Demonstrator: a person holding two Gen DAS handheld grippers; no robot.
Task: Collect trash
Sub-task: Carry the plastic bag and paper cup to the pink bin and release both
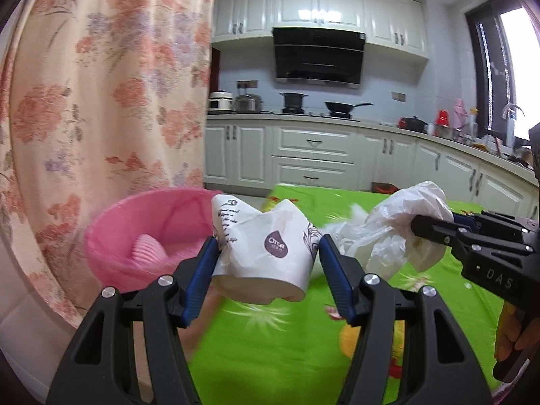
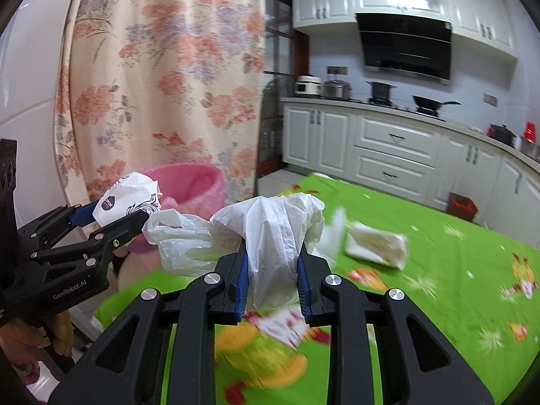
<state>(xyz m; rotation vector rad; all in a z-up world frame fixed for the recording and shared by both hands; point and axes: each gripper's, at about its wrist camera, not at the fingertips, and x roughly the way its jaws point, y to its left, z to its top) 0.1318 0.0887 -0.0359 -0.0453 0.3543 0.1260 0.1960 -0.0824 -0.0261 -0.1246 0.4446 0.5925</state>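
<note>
We are carrying two pieces of trash at once. Our left hand-held gripper (image 1: 266, 256) is closed partway on a crumpled paper cup (image 1: 266, 243) — its blue pads are pressing the cup's dented sides, and the cup is hanging clear of the tabletop (image 1: 270, 354) with its green cartoon cloth. Just ahead and to the left of this hand-held gripper the pink waste basket (image 1: 111, 239) is standing open against the flowered curtain (image 1: 101, 84).

Our right hand-held gripper (image 2: 272, 270) is pinching a bunched white plastic bag (image 2: 270, 236) between nearly closed fingers, the loose end trailing left toward the cup. Beyond it to the right a wad of white tissue (image 2: 376, 244) is lying on the cloth, not yet picked up.

We judge the step in hand to be the carry to the basket. The next move is calling for bringing the cup over the rim and letting go, then the bag — and afterwards going back for the tissue.
</note>
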